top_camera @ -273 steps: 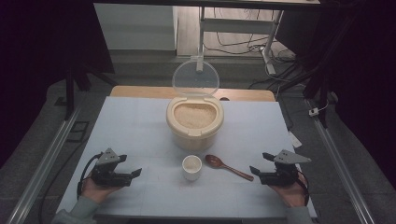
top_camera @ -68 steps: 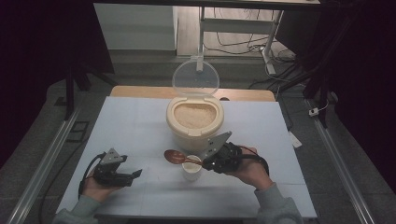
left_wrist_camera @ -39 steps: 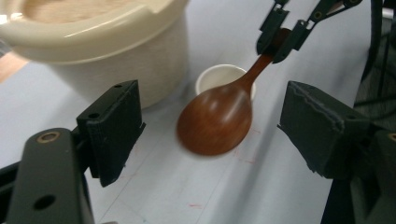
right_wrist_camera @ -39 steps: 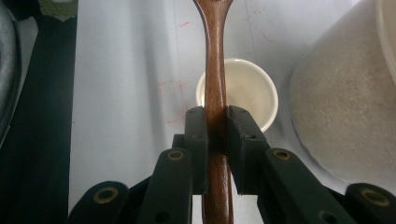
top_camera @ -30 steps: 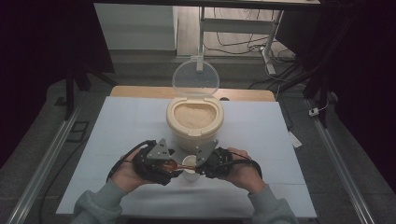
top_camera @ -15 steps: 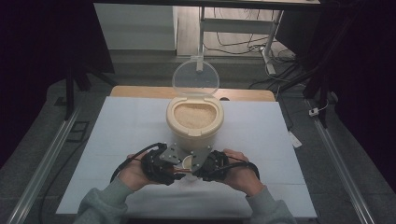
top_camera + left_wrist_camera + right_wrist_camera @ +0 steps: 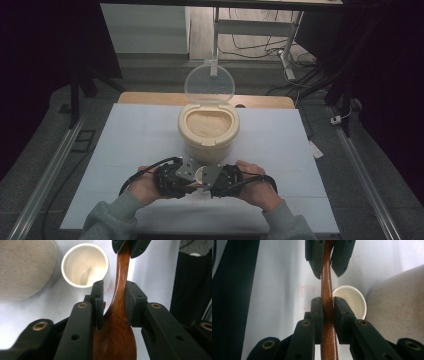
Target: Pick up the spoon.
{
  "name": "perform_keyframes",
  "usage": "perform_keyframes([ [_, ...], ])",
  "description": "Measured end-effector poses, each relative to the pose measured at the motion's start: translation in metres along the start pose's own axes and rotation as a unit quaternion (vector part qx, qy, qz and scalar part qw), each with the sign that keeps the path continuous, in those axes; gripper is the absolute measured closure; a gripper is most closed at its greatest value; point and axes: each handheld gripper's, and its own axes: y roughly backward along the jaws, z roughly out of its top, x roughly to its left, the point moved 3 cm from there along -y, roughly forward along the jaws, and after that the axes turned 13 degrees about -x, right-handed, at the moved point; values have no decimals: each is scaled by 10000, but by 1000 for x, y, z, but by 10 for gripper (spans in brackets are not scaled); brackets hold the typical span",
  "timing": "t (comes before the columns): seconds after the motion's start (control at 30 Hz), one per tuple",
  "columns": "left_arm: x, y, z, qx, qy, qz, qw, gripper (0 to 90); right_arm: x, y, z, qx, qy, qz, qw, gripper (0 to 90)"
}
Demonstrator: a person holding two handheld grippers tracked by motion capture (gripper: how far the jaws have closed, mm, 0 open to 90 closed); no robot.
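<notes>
A brown wooden spoon [image 7: 117,340] is held level just in front of a small white cup [image 7: 200,175], which looks empty [image 7: 85,263]. My left gripper [image 7: 115,287] is shut on the spoon's neck where the bowl begins. My right gripper [image 7: 327,300] is shut on the handle [image 7: 329,340]. The two grippers face each other tip to tip: the right one's jaws [image 7: 124,250] appear at the top of the left gripper view, and the left one's jaws [image 7: 327,270] at the top of the right gripper view. In the high view, both hands meet at the table's front centre, left gripper [image 7: 187,175], right gripper [image 7: 212,177].
A beige container of rice [image 7: 208,127] stands right behind the cup, its clear round lid [image 7: 210,84] tipped up at the back. The pale blue table top [image 7: 140,135] spreads to both sides. Metal rails run along the floor on either side.
The right gripper took the spoon from the table and carried it left. The left gripper came in from the front left, and now both are shut on the spoon by the cup.
</notes>
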Motion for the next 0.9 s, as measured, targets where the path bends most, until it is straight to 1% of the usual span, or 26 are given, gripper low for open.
perform_keyframes([
  [0.03, 0, -1, -1, 27, -22, -40, 10000, 719, 0, -1, 0, -11, 54, 12, 10000, 780],
  [0.07, -1, -2, -1, 31, -23, -40, 10000, 727, 1, -2, 1, -52, 35, 10, 10000, 780],
  [0.13, -2, -4, -2, 69, -12, -89, 9999, 740, 2, -3, 1, -57, 101, 100, 9999, 779],
  [0.2, -2, -5, -2, 137, -69, -124, 9998, 743, 2, -3, 1, -65, 116, 90, 9999, 779],
  [0.23, -3, -7, -2, 116, -43, -100, 9999, 746, 2, -4, 0, -79, 146, 96, 9998, 779],
  [0.27, -2, -7, -3, 158, -91, -116, 9998, 748, 2, -4, 0, -5, 180, 106, 9998, 778],
  [0.4, -3, -8, -2, 130, -132, -48, 9998, 755, 2, -6, -1, -77, 108, 119, 9998, 776],
  [0.43, -3, -8, -2, 116, -146, -28, 9998, 756, 2, -5, -1, -52, 96, 92, 9999, 774],
  [0.53, -4, -8, -2, 78, -125, 4, 9999, 761, 1, -4, -1, -99, 94, 34, 9999, 765],
  [0.57, -3, -9, -2, 73, -120, 14, 9999, 763, 1, -2, -1, -70, 48, -9, 10000, 759],
  [0.6, -3, -9, -2, 56, -113, 41, 9999, 765, 0, -1, -1, -113, 24, -44, 9999, 745],
  [0.63, -3, -9, -2, 42, -115, 63, 9999, 766, -1, -1, 0, -203, -19, -72, 9998, 716],
  [0.67, -2, -9, -2, 69, -136, 63, 9999, 769, -3, 2, 0, -322, -116, -189, 9992, 654],
  [0.7, -2, -9, -2, 53, -99, 79, 9999, 769, -3, 2, 0, -322, -116, -189, 9992, 654],
  [0.73, -1, -9, -2, 18, -75, 114, 9999, 769, -5, 3, 0, -457, -212, -233, 9985, 636],
  [0.77, -1, -8, -2, -11, -71, 136, 9999, 771, -7, 6, 0, -607, -359, -244, 9972, 619],
  [0.8, -1, -9, -2, -128, 28, 206, 9997, 773, -11, 10, -1, -853, -491, -390, 9944, 571],
  [0.83, -1, -9, -2, -182, 77, 255, 9995, 774, -12, 11, -1, -966, -540, -417, 9930, 552],
  [0.87, 2, -7, -2, -56, -59, 182, 9998, 775, -13, 14, -1, -1080, -632, -452, 9911, 536],
  [0.9, 2, -6, -3, -60, -60, 204, 9998, 776, -15, 16, -1, -1209, -680, -502, 9891, 519],
])
